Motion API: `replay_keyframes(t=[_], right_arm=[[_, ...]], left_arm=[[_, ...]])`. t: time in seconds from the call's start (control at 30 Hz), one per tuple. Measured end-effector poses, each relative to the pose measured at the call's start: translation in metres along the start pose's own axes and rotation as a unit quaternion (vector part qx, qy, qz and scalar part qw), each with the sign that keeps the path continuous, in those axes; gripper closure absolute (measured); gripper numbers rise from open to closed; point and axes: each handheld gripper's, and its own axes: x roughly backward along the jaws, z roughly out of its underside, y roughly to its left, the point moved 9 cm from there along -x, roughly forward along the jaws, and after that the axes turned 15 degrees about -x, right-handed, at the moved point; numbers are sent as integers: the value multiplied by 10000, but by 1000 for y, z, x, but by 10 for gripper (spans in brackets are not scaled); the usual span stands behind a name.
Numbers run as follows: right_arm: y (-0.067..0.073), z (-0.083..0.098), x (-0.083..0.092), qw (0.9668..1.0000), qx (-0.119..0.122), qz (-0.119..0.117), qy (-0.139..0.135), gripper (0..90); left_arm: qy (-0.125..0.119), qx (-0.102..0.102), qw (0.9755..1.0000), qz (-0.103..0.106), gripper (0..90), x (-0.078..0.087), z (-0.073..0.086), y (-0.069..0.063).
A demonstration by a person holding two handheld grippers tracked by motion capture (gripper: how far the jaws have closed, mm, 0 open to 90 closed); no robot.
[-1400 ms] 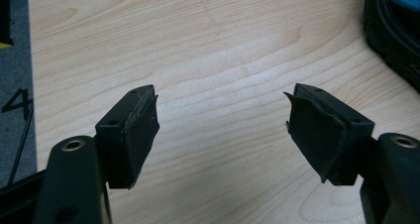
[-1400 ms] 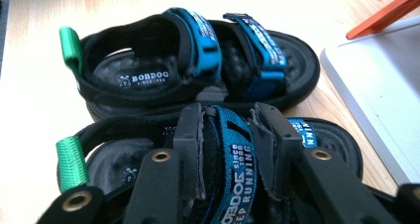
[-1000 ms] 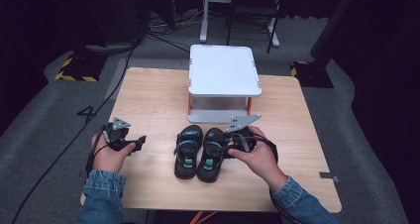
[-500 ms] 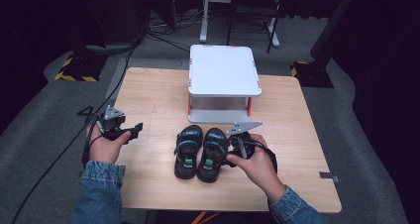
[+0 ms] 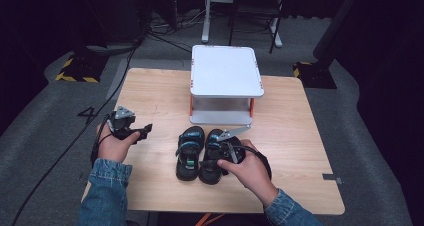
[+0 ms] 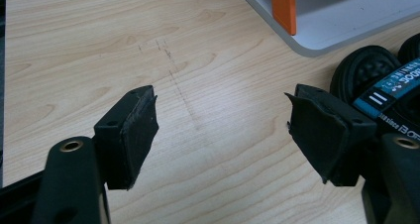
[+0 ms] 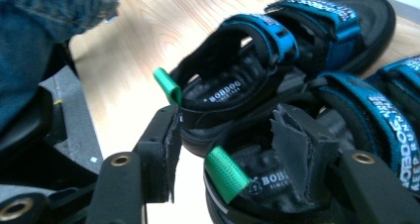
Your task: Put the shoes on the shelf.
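Note:
Two black sandals with blue straps lie side by side mid-table, the left sandal [image 5: 189,153] and the right sandal [image 5: 214,151]. My right gripper [image 5: 207,163] reaches in from the right at the right sandal's heel. In the right gripper view, this gripper [image 7: 227,130] straddles the heel with its green pull tab [image 7: 225,174]. One pad stands outside the heel and the other over the footbed, and a gap remains. Its jaws have just been closing. My left gripper [image 5: 146,130] hovers over bare wood to the left of the sandals. Its jaws [image 6: 223,120] are open with nothing between them.
A white two-level stand [image 5: 226,71] with orange legs [image 6: 283,6] stands behind the sandals. The wooden table [image 5: 300,136] has bare room left and right. Cables and dark equipment lie on the grey floor beyond.
My right hand has slid toward the near edge and down, from the right sandal's strap area to its heel. The left hand shifted only slightly.

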Motion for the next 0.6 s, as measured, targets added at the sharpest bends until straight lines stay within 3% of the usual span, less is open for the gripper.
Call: replay_keyframes(t=[0.17,0.3,0.37,0.6], right_arm=[[1,-1,-3,10000,-30,-67,40,426],[-4,-4,-9,9991,-404,102,7,415],[-6,-5,-11,9988,-466,133,-11,403],[-4,-18,-22,9936,-1077,317,-90,399]], left_arm=[[31,30,10000,-31,275,4,6,0],[21,86,9999,-73,275,10,12,2],[62,76,9999,-83,275,11,14,2],[143,105,9997,-171,275,17,25,5]])
